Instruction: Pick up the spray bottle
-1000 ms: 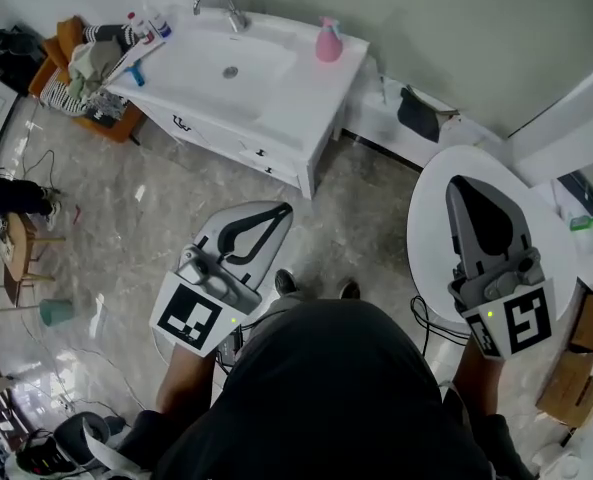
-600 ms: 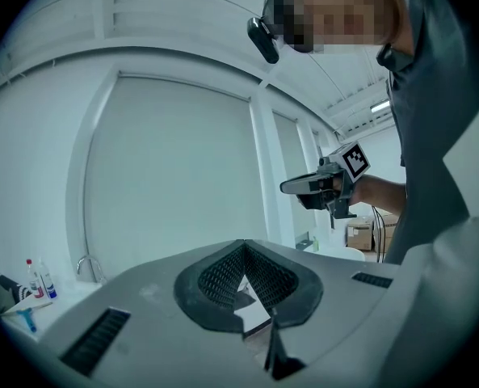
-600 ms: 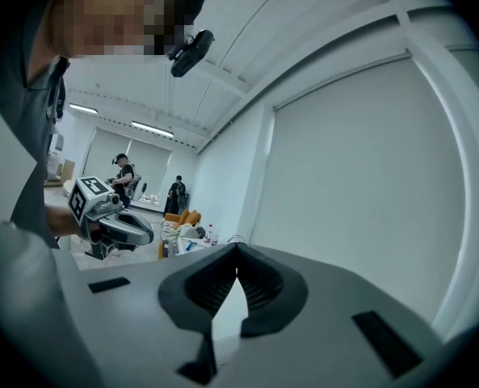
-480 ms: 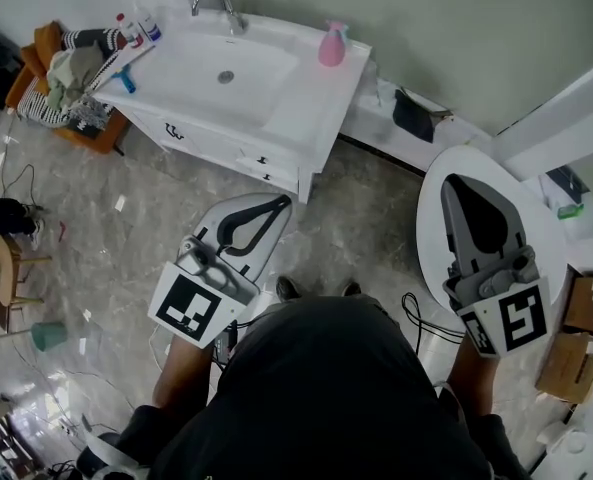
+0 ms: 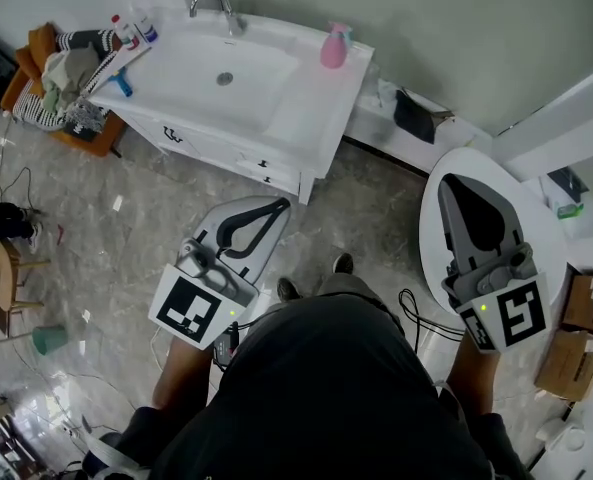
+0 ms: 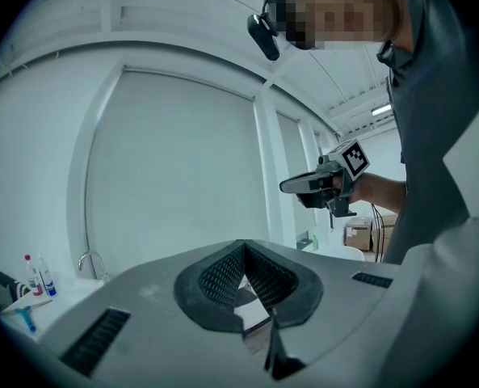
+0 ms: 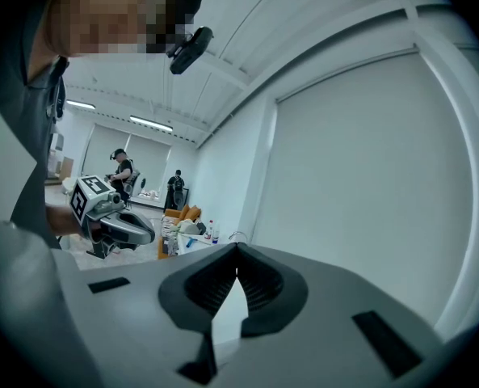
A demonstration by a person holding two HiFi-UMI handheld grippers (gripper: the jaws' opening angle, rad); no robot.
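A pink bottle with a pale top (image 5: pixel 334 46) stands on the far right corner of the white sink cabinet (image 5: pixel 306 118); two small bottles (image 5: pixel 131 28) stand at its left end, also seen as bottles (image 6: pixel 37 275). My left gripper (image 5: pixel 280 206) is held over the marble floor, well short of the cabinet, shut with nothing in it (image 6: pixel 243 243). My right gripper (image 5: pixel 454 184) hangs over a round white surface (image 5: pixel 551 230), also shut and empty (image 7: pixel 237 247). Each gripper view shows the other gripper: the right gripper (image 6: pixel 292 186) and the left gripper (image 7: pixel 146 237).
A faucet (image 5: pixel 216 3) rises at the back of the basin. An orange seat piled with clothes (image 5: pixel 61 68) sits left of the cabinet. A dark bag (image 5: pixel 414 116) lies on a white ledge to its right. Cardboard boxes (image 5: pixel 581 313) stand at the far right; cables trail on the floor.
The person has stepped toward the sink cabinet, one foot now forward. Both grippers have travelled along with the body and stayed shut.
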